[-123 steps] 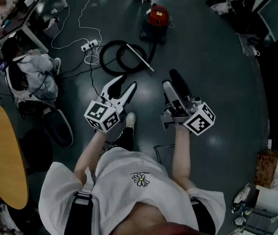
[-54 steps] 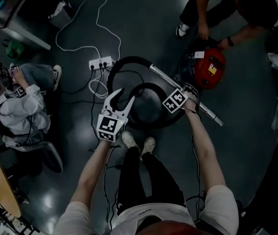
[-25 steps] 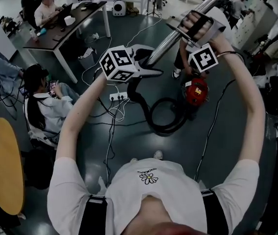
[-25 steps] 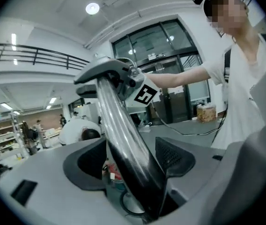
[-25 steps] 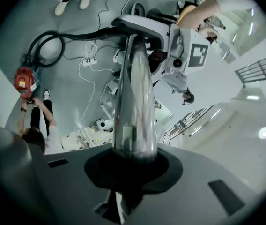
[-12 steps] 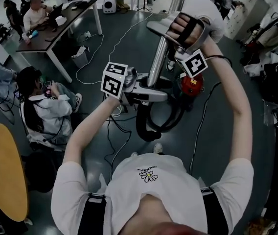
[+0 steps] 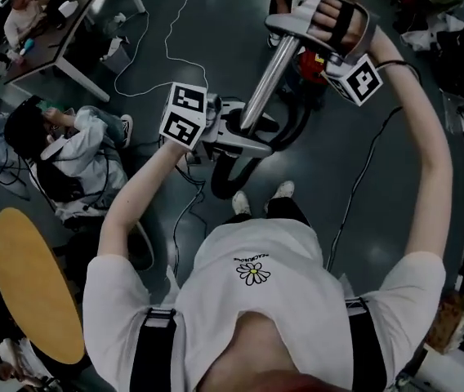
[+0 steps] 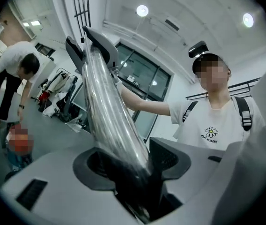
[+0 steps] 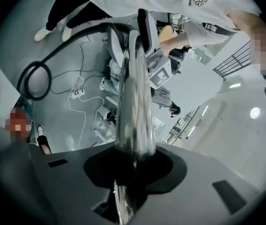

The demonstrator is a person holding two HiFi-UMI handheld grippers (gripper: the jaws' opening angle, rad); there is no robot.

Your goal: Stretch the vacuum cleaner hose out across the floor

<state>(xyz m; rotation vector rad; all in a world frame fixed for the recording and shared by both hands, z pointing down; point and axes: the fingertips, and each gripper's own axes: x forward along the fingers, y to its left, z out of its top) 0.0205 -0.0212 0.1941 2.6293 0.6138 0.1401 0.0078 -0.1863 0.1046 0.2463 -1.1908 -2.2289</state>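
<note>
While both arms are raised ahead of the person, the head view shows the metal wand (image 7: 274, 64) slanting from upper right down to centre. The right gripper (image 7: 291, 33) is clamped on its upper part; the left gripper (image 7: 248, 137) is on its lower end, where the black hose (image 7: 228, 174) begins. The hose drops in a loop to the dark floor (image 7: 379, 162) just ahead of the person's shoes (image 7: 261, 198) and curves back toward the red vacuum cleaner (image 7: 307, 62), which is partly hidden behind the wand. A seated person (image 7: 81, 149) is at left, a yellow round table (image 7: 32, 284) lower left.

Left gripper view: the left gripper (image 8: 133, 161) has just been closing; its jaws now stand at a middling width, pads against the wand (image 8: 107, 107) at its dark cuff.

Right gripper view: the right gripper (image 9: 135, 165) has its jaws drawn narrow, pinching the wand (image 9: 133, 102). Beyond it, the hose (image 9: 34, 86) coils on the floor near a power strip (image 9: 77, 93).
</note>
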